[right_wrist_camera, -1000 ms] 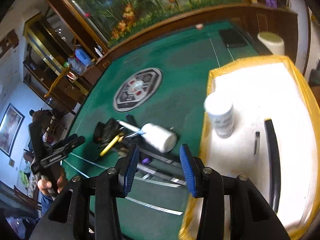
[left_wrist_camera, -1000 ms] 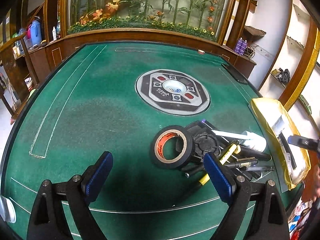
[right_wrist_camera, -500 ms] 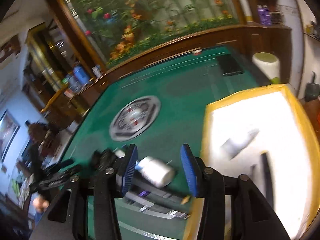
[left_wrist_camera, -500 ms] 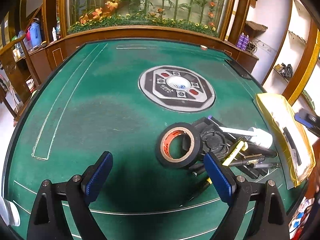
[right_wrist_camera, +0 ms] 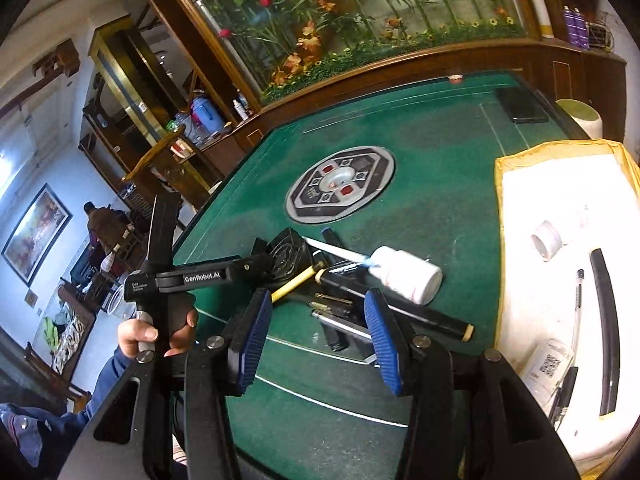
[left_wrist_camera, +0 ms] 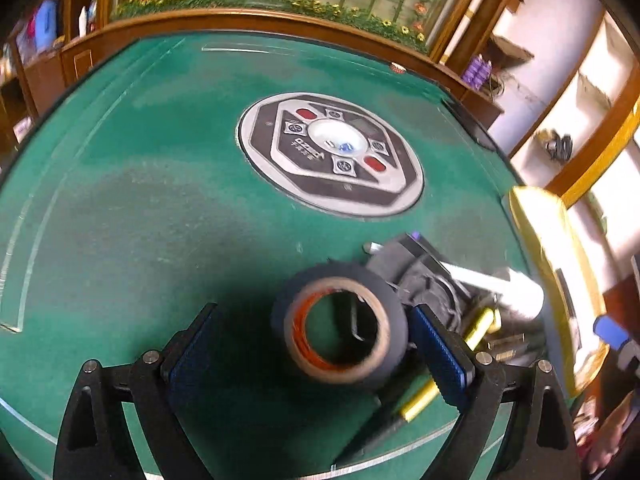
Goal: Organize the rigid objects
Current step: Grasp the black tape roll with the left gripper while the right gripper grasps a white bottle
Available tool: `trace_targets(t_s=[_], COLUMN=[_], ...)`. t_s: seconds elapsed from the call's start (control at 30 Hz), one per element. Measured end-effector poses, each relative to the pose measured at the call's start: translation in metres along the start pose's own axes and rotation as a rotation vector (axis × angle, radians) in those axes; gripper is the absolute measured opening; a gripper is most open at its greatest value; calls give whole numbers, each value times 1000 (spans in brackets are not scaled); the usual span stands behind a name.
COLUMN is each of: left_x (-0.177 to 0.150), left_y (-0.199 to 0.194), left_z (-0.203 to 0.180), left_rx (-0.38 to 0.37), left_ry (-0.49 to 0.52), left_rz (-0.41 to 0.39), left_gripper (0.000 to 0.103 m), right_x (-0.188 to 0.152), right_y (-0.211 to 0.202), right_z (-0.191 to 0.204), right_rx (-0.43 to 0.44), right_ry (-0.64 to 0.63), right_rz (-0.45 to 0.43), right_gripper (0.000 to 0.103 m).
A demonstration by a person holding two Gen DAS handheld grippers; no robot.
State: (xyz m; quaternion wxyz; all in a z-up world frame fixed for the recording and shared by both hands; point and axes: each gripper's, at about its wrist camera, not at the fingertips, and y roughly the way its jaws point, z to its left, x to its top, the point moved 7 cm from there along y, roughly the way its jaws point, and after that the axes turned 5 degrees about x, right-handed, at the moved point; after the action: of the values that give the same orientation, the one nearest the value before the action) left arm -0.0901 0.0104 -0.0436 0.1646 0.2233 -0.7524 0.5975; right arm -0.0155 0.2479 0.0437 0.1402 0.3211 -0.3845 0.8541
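Note:
A black tape roll (left_wrist_camera: 340, 326) with a tan and orange core stands tilted on the green table, between the open fingers of my left gripper (left_wrist_camera: 316, 354), near the right pad (left_wrist_camera: 438, 356). Behind it lies a pile: a black fan (right_wrist_camera: 289, 256), a yellow-handled tool (right_wrist_camera: 294, 282), pens and a white bottle (right_wrist_camera: 406, 274). My right gripper (right_wrist_camera: 316, 340) is open and empty, above the table's front, just short of the pile. The left gripper's body (right_wrist_camera: 200, 276) shows in the right wrist view.
A white tray with a yellow rim (right_wrist_camera: 520, 184) sits at the table's right, holding a small white bottle (right_wrist_camera: 554, 232), a black strip (right_wrist_camera: 606, 320) and pens. A round control panel (right_wrist_camera: 340, 184) is set in the table's middle. A phone (right_wrist_camera: 520, 106) lies far right.
My left gripper has moved forward and down, so the tape roll now stands between its fingers. My right gripper has swung back left from the tray toward the pile.

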Motion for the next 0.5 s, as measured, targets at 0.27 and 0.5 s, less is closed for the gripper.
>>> trace_targets(t_s=[0.27,0.5], left_x=[-16,-37], left_y=[-23,-37], left_z=[-4,20], left_rx=[22,181], left_ry=[66,118], left_rz=[-44,-52], left_gripper=[67,67], right_x=[19,19], right_y=[16,57], right_z=[-29,-50], right_rx=[-160,-222], right_ry=[-72,-198], right_rz=[89,266], right_gripper=[47,47])
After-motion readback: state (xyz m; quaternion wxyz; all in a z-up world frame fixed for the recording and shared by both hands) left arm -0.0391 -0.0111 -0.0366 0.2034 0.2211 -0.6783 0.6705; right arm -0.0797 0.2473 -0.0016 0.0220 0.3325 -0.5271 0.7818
